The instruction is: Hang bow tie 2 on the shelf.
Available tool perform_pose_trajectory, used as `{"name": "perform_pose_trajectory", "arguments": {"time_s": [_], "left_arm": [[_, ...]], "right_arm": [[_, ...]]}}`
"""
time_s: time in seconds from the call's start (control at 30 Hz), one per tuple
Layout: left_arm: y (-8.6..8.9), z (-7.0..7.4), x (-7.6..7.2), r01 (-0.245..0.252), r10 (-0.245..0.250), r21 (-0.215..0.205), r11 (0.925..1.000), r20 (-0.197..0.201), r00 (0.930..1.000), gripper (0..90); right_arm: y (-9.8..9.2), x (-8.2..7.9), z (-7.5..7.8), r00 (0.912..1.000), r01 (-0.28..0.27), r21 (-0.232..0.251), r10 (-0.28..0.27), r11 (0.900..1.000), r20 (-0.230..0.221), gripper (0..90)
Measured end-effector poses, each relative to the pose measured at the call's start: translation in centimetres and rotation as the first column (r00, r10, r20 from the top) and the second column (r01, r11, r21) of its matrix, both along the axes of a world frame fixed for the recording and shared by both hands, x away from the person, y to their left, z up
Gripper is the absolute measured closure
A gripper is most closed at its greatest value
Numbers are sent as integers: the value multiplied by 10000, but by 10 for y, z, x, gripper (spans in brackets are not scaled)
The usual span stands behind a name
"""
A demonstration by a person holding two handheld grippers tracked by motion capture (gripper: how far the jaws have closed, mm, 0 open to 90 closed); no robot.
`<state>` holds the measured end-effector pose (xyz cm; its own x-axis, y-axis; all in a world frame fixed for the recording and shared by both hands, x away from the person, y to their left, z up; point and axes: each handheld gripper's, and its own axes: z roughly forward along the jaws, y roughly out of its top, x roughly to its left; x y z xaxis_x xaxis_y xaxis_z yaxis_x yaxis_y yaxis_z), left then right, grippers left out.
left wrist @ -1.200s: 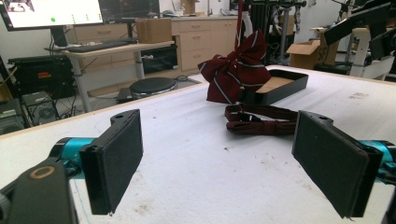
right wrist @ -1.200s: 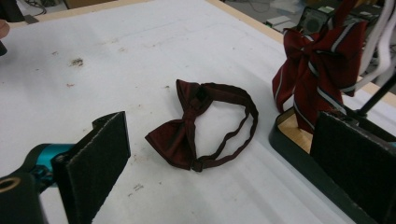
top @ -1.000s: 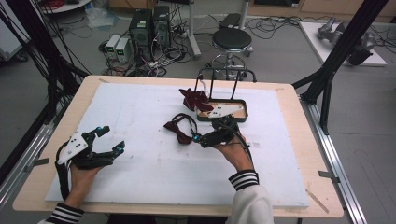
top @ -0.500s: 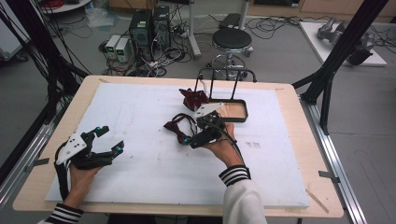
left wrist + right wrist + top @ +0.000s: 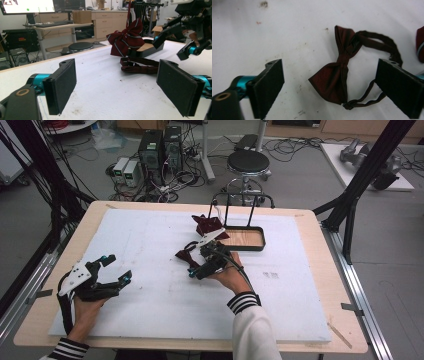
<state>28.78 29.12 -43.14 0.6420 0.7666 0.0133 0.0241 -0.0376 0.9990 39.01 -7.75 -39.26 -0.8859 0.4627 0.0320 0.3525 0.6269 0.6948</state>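
On the white-covered table [image 5: 150, 320], the right tool [image 5: 332, 82] hovers over a dark red bow tie [image 5: 335, 75] near its middle, jaws wide though just closing slightly, touching nothing, while the left tool [image 5: 112, 270] rests open and empty.

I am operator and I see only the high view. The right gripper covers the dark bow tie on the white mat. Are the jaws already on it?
Observer: Not yet. In the right gripper view the right gripper has its pads either side of the dark bow tie, apart from it; the jaws have just been closing a little.
Operator: Is the strap tangled?
Observer: The strap lies in a loop beside the knot, flat on the mat.
Operator: The second tie near the tray, is it the same kind?
Observer: No. The left gripper view shows the striped bow tie, red with pale stripes, propped against the black tray.
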Motion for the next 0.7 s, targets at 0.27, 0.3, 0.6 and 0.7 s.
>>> {"name": "perform_pose_trajectory", "arguments": {"time_s": [0.27, 0.3, 0.6, 0.7], "left_arm": [[0, -1, 1, 23, -23, 37, 10000, -74, 10000, 168], [-1, -1, 1, 41, -40, 26, 10000, -100, 9999, 168], [-1, -2, 1, 54, -54, 41, 10000, -107, 9999, 168], [-1, -3, 1, 39, -39, 40, 10000, -139, 9999, 168]], "right_arm": [[10, 2, -12, 9994, -132, -640, 112, 9979, -313, 121], [10, 2, -13, 9995, -173, -761, 154, 9970, -259, 126], [13, 7, -20, 9994, -19, -1245, -25, 9922, -347, 195], [11, 9, -20, 9994, 112, -1239, -151, 9922, -307, 209]]}}
